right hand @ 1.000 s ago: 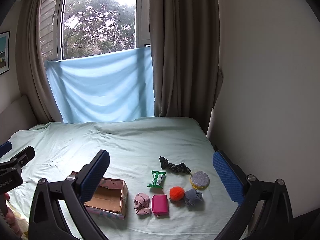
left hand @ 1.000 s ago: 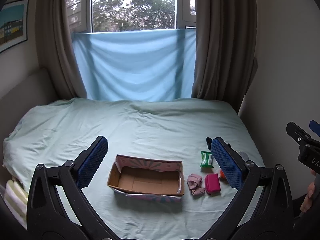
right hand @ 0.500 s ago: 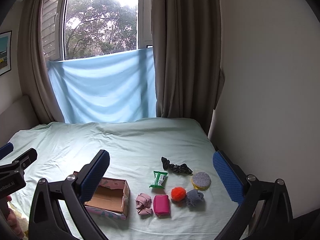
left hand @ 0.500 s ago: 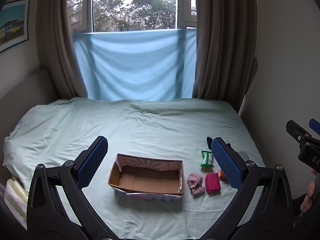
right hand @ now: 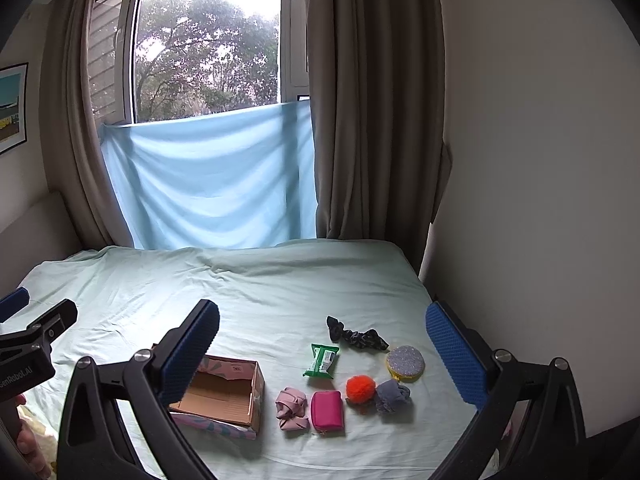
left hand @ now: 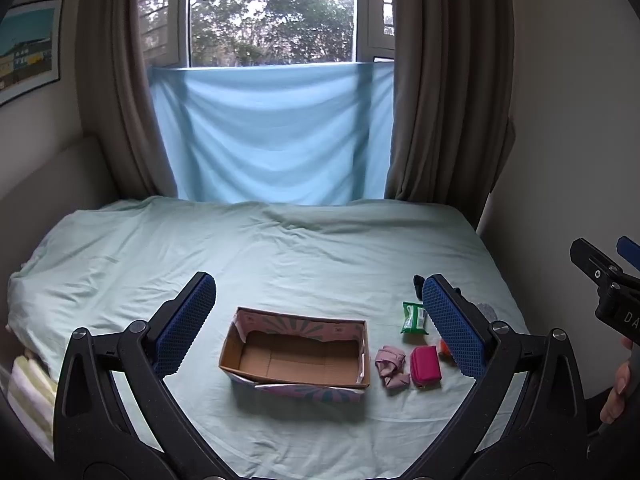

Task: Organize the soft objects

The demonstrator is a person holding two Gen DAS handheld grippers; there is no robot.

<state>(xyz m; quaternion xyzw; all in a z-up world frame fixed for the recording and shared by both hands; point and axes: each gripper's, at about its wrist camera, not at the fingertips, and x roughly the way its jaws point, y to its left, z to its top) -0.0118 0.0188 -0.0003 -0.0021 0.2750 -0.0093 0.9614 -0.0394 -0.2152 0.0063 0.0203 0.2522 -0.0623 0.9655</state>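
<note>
An open cardboard box (left hand: 296,354) (right hand: 224,394) with a patterned outside sits empty on the bed. To its right lie a pink folded cloth (right hand: 292,408), a magenta pouch (right hand: 328,411), an orange pom-pom (right hand: 360,388), a grey cloth bundle (right hand: 393,396), a green wipes pack (right hand: 321,361), a black scrunchie (right hand: 357,337) and a round glittery sponge (right hand: 405,362). My left gripper (left hand: 320,324) is open and empty, held above the box. My right gripper (right hand: 322,356) is open and empty, held above the objects.
The bed has a pale green sheet (left hand: 256,256). A wall runs along its right side (right hand: 540,200). A blue cloth hangs under the window (left hand: 272,132) between brown curtains. Folded striped fabric (left hand: 28,392) lies at the bed's left edge.
Both grippers have drifted slightly; the views shift a little. Nothing on the bed has moved.
</note>
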